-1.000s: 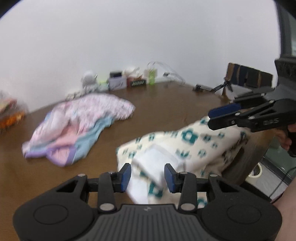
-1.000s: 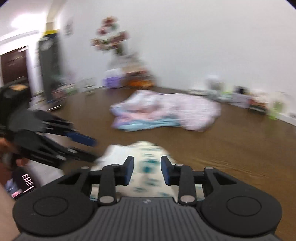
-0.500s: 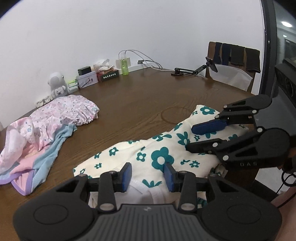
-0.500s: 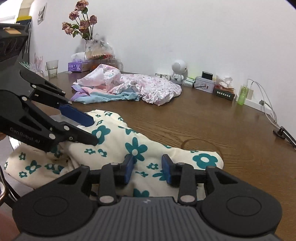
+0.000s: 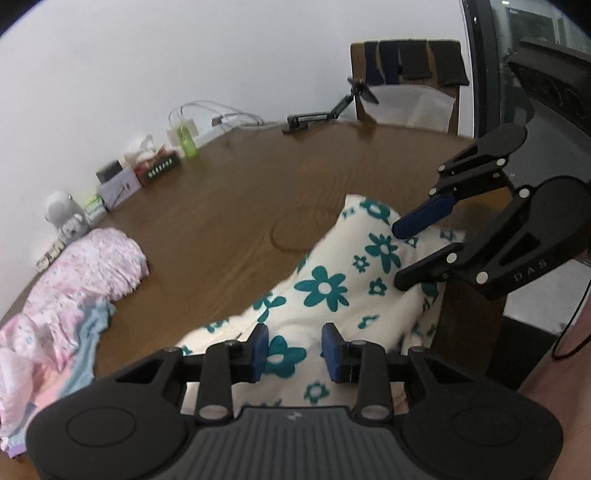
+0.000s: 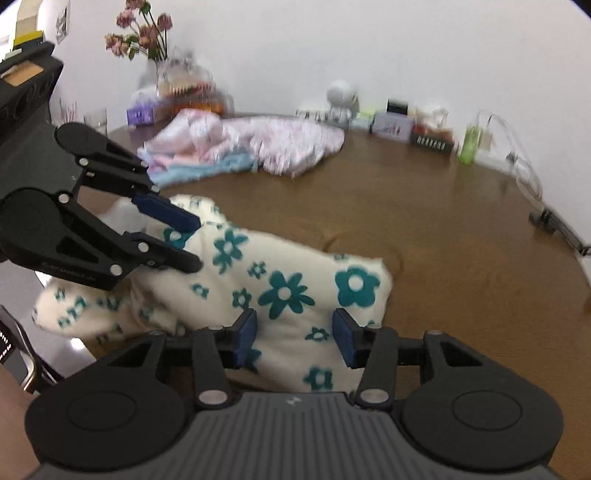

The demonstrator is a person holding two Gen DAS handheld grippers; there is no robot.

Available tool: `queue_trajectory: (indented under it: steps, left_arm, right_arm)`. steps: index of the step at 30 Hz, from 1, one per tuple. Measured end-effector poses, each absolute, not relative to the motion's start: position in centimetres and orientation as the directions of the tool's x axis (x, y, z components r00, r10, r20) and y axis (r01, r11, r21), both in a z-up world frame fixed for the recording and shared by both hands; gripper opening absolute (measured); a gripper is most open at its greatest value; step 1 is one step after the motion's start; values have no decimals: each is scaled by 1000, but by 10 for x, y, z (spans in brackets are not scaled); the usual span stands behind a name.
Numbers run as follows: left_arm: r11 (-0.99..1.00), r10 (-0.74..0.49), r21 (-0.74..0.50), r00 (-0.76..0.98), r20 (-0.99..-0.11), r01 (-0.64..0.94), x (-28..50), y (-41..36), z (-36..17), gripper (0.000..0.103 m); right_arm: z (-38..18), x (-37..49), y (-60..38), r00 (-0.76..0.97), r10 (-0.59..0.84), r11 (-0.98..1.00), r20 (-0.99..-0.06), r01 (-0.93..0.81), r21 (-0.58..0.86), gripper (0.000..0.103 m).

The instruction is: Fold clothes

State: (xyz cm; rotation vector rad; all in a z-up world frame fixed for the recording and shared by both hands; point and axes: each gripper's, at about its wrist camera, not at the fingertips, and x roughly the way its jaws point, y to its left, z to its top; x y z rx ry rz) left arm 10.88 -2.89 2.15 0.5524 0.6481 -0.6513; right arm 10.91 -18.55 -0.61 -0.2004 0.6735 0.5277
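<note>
A cream garment with teal flowers (image 5: pixel 332 288) lies bunched at the near edge of the brown table (image 5: pixel 240 206), partly hanging over it. My left gripper (image 5: pixel 295 352) is open, and a raised fold of the cloth sits between its blue pads. In the same view my right gripper (image 5: pixel 398 254) comes in from the right, open, its tips against the garment's far end. The right wrist view shows the garment (image 6: pixel 288 288) between the wide-open fingers of the right gripper (image 6: pixel 295 341). The left gripper (image 6: pixel 197 243) is open at the cloth's left end.
A pile of pink and light-blue clothes (image 5: pixel 85 280) (image 6: pixel 258 147) lies further back on the table. Along the wall stand a white figurine (image 6: pixel 341 96), small boxes, a green bottle (image 5: pixel 186 138), cables and a vase of flowers (image 6: pixel 147 33). A chair (image 5: pixel 406 85) stands behind the table.
Both grippers have come closer to the floral garment, which now rises between their fingers. The right gripper's fingers have spread wider; the left's have narrowed a little.
</note>
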Motion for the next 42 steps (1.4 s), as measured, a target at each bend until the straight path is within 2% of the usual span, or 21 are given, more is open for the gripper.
queue_trajectory:
  steps: [4, 9, 14, 17, 23, 28, 34, 36, 38, 39, 42]
  left_arm:
    - [675, -378, 268, 634, -674, 687, 105, -30, 32, 31]
    - [665, -414, 269, 644, -643, 696, 95, -32, 45, 32]
    - [650, -388, 270, 616, -686, 710, 101, -40, 24, 32]
    - [655, -389, 262, 613, -687, 709, 102, -40, 20, 32]
    - [632, -407, 308, 643, -648, 711, 96, -37, 35, 32]
    - [617, -379, 307, 615, -691, 725, 104, -35, 18, 31]
    - [633, -391, 290, 619, -681, 718, 104, -30, 13, 30]
    - [637, -394, 286, 621, -677, 716, 104, -29, 12, 30]
    - [637, -395, 290, 626, -673, 714, 103, -30, 12, 30]
    - [637, -395, 293, 628, -670, 713, 102, -31, 11, 30]
    - [635, -396, 295, 629, -670, 714, 104, -35, 12, 30]
  right_arm:
    - [-8, 109, -186, 657, 409, 846, -634, -532, -6, 47]
    - [15, 119, -202, 703, 428, 870, -568, -491, 47, 47]
    - [-9, 128, -192, 682, 414, 867, -603, -498, 31, 47]
    - [-6, 124, -196, 681, 435, 865, -589, -499, 63, 49]
    - [-4, 134, -249, 639, 472, 878, -607, -399, 264, 52]
    - [-16, 152, -264, 553, 560, 828, -617, -381, 411, 51]
    - [-26, 170, -270, 497, 655, 749, -569, -327, 576, 51]
    - [-30, 173, -274, 495, 667, 727, -556, -274, 629, 39]
    - [-36, 175, -280, 496, 680, 701, -540, -223, 677, 32]
    - [-39, 176, -283, 498, 684, 688, -533, -197, 699, 24]
    - [-35, 176, -285, 517, 679, 681, -520, -181, 709, 17]
